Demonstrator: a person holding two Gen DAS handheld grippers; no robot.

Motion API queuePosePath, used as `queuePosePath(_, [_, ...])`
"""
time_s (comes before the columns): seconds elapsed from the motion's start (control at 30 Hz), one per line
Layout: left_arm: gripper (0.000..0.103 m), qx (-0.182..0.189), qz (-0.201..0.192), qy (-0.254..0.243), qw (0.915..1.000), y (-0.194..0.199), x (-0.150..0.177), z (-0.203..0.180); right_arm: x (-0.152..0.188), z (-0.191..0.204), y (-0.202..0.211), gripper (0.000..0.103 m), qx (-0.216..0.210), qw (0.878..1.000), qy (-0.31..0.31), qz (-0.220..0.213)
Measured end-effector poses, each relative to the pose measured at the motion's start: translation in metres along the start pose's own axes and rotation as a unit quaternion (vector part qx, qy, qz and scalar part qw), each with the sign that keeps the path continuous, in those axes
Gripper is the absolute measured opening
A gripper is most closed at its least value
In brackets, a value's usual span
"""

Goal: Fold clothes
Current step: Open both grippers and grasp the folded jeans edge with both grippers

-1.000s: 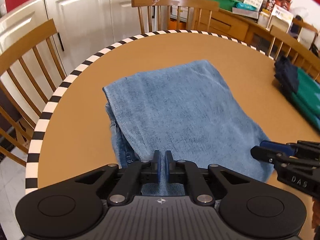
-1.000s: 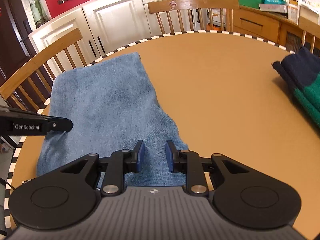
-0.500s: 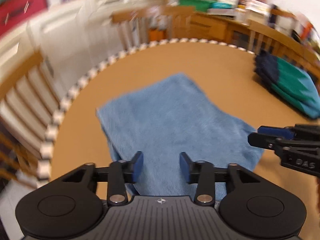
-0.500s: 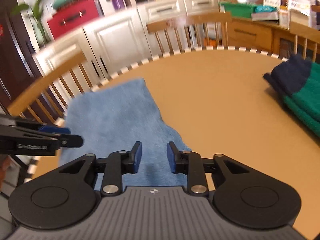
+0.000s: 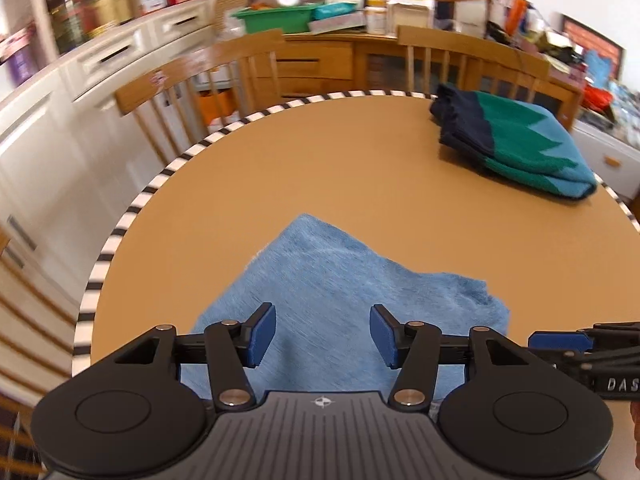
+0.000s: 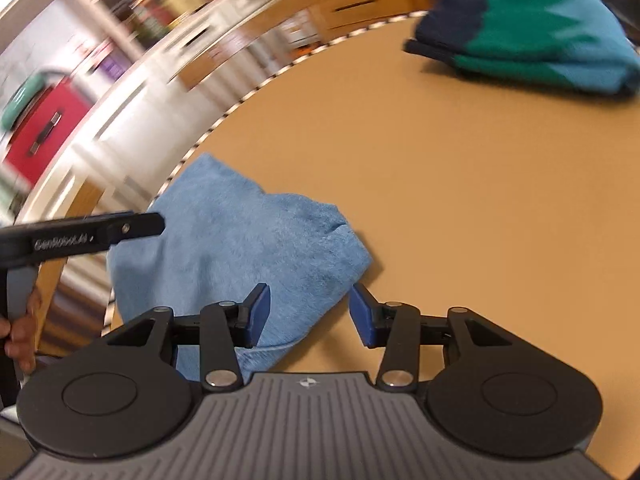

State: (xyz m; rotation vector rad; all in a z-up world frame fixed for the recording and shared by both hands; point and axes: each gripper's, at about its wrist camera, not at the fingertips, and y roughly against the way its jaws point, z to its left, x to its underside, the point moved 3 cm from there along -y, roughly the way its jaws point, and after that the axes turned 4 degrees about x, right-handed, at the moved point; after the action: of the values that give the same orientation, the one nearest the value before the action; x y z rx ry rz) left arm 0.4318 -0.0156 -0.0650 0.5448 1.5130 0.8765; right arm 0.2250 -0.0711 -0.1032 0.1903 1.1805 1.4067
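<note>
Round desk [image 5: 360,168], striped rim. Left claw [image 5: 322,336] and right claw [image 6: 308,312] opening, empty, above blue garment [image 5: 340,300]; regrip near-edge corners evenly.

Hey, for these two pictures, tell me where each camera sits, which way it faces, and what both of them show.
Left wrist: rides the left claw, looking down over the blue folded garment; the right claw pokes in.
Right wrist: rides the right claw, above that garment's edge; the left claw and a hand show.
Shared: garment, round table, green sweater; both claws' jaws are opening, gripping nothing.
</note>
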Motion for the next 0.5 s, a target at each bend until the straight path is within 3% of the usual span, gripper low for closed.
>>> queuePosePath(0.27, [0.062,0.019,0.006,-0.111,0.9936,-0.012,-0.006,0.053,0.033,0.014,-0.019,0.047,0.048,0.992,-0.115,-0.019])
queuePosePath(0.5, [0.064,0.038,0.012,-0.169,0.9847,-0.034,-0.021,0.087,0.044,0.016,-0.028,0.053,0.07,0.98,-0.18,-0.037])
